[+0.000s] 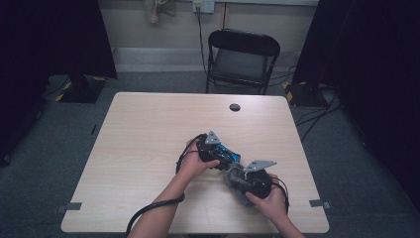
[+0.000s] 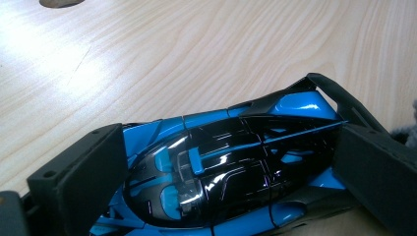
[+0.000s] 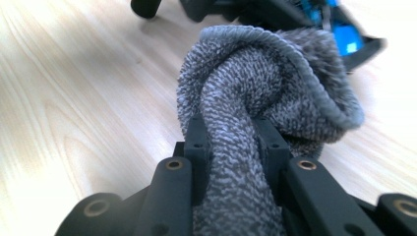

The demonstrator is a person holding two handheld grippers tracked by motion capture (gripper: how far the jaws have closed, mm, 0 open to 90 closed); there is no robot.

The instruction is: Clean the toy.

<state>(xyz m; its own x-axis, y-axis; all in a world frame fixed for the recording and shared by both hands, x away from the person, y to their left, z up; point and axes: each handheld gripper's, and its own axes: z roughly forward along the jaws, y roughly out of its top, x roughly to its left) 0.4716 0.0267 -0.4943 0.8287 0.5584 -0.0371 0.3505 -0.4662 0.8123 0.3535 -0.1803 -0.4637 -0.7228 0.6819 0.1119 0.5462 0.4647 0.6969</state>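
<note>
A pale wooden table [image 1: 148, 148] stands in a dim room, with a black folding chair [image 1: 241, 59] behind it. Near the table's right front, a person holds 2 grippers close together. The left gripper [image 1: 218, 154] clamps a glossy blue and black toy car [image 2: 221, 172] between its jaws, just above the tabletop. The right gripper [image 1: 242, 179] is closed tight on a bunched grey towel [image 3: 265, 93], its fold just beside the car's tail. Wiping looks ready to begin; whether any of the car has been cleaned cannot be told.

A recording lab: bare wooden table [image 1: 148, 148], folding chair [image 1: 241, 59], black curtains [image 1: 54, 39], floor cables [image 1: 317, 116].
</note>
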